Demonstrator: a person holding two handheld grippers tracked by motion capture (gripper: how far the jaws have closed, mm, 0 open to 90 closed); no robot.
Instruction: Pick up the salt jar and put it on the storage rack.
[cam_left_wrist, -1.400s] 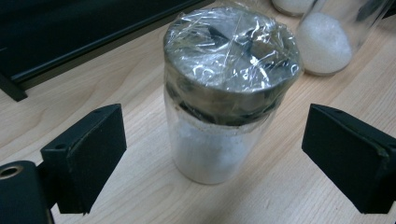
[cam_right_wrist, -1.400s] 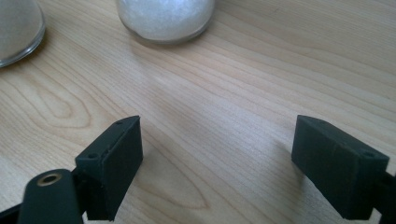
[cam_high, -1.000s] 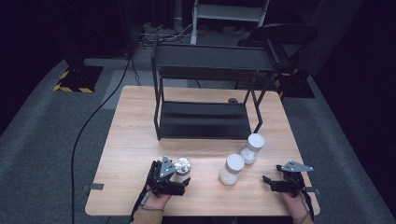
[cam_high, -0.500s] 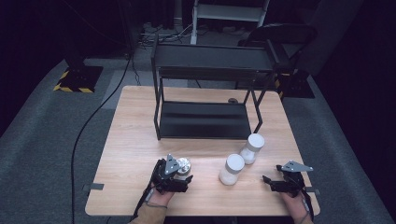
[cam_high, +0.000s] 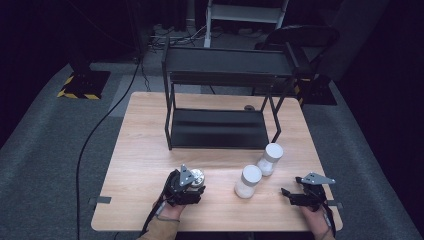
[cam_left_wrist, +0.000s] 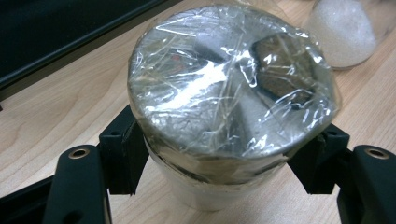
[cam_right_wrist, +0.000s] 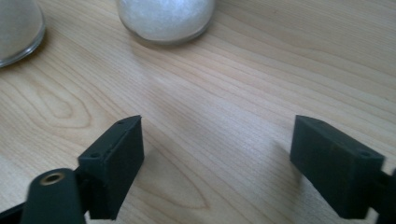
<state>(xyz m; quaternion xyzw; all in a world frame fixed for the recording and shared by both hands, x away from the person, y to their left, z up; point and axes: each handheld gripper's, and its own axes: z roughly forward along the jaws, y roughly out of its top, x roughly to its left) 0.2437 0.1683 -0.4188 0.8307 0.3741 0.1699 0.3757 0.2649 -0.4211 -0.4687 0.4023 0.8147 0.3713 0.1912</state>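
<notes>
Foil-capped jar (cam_left_wrist: 232, 88) upright, table's front-left.

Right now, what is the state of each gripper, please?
Left gripper: jaws have just closed on the jar with the foil-wrapped lid; it stands on the table.
Right gripper: open, nothing between the jaws, which have just been narrowing.

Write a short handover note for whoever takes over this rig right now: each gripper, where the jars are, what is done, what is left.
Left gripper: its jaws have just closed on the foil-topped jar, standing near the table's front edge.
Right gripper: open, nothing between its jaws, its jaws have just been closing a little.
Two white-lidded jars stand on the table between the grippers and the rack.
Done: first jar gripped.
Left: probably moving all three jars to the rack.
</notes>
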